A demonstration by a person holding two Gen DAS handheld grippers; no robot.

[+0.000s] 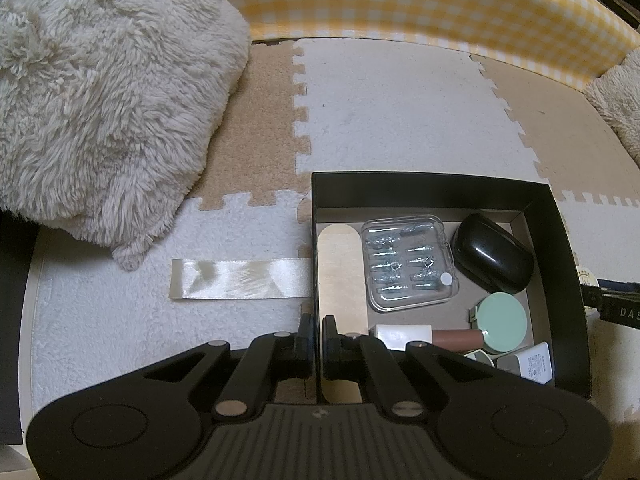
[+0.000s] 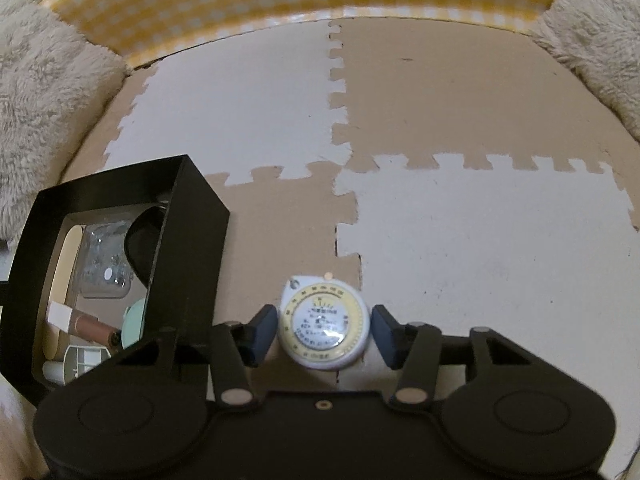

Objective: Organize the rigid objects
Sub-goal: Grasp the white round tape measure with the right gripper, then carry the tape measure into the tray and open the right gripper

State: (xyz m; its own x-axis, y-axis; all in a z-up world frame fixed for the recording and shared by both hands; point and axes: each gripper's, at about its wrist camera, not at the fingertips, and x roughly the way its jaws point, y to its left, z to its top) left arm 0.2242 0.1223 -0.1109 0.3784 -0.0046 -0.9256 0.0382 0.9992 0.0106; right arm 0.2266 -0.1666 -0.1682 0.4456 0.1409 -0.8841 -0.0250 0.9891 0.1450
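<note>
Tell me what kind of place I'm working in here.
Probably a home floor play or lounge corner: interlocking foam mat tiles, a yellow checked padded border and fluffy cushions, with a black box of small household items.

Interlocking foam floor mat (image 1: pixel 400 112), beige and white tiles with jigsaw seams. Yellow-white gingham barrier (image 1: pixel 400 4) along mat's far edge. Fluffy cream cushion (image 1: pixel 100 92) over mat's far-left corner. Second fluffy cream cushion (image 2: pixel 600 40) at far-right corner. Satin ribbon strip (image 1: pixel 240 280) flat on white tile, near fluffy cream cushion.
</note>
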